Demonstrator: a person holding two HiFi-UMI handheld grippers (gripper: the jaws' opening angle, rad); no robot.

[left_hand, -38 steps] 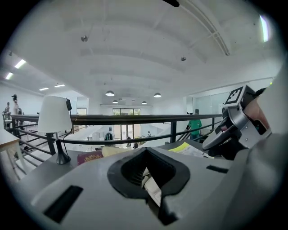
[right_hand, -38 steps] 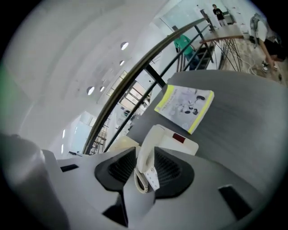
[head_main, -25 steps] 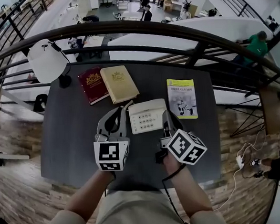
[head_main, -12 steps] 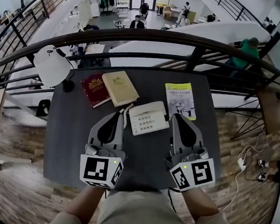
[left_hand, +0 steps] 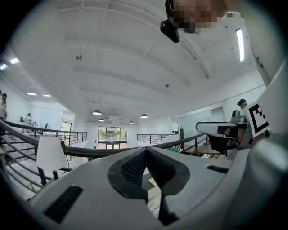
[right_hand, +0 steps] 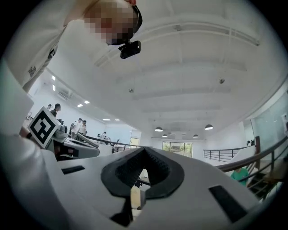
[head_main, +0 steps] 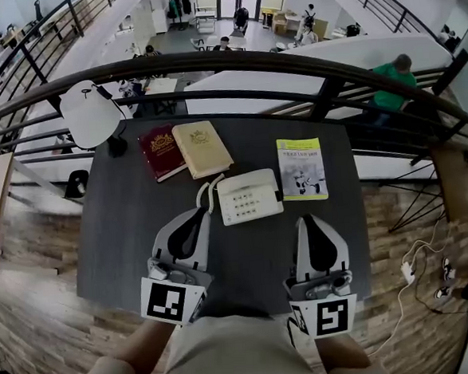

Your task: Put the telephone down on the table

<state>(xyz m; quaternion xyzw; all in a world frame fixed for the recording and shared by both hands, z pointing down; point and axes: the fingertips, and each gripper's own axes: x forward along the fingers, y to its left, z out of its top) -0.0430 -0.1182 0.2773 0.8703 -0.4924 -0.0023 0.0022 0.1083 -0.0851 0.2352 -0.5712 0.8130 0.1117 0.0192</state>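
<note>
The cream telephone (head_main: 249, 195) lies flat on the dark table (head_main: 125, 230), with its coiled cord (head_main: 206, 194) curling off its left side. Nothing touches it. My left gripper (head_main: 197, 214) hovers to its near left, jaws shut and empty. To its near right my right gripper (head_main: 310, 219) is also shut, with nothing in it. In the left gripper view the left gripper (left_hand: 145, 152) has its pads together, and a strip of the telephone (left_hand: 154, 203) shows below them. The right gripper view shows my right gripper (right_hand: 143, 152) shut, pointing out over the table.
A white lamp (head_main: 90, 112) stands at the table's far left corner. A red book (head_main: 160, 151) and a beige book (head_main: 202, 148) lie behind the telephone, a yellow-green booklet (head_main: 301, 168) to its right. A curved dark railing (head_main: 233, 61) runs beyond the table.
Both grippers have drawn back from the telephone's sides towards me and risen. The right one has rolled, so its marker cube faces differently. The telephone stays on the table.
</note>
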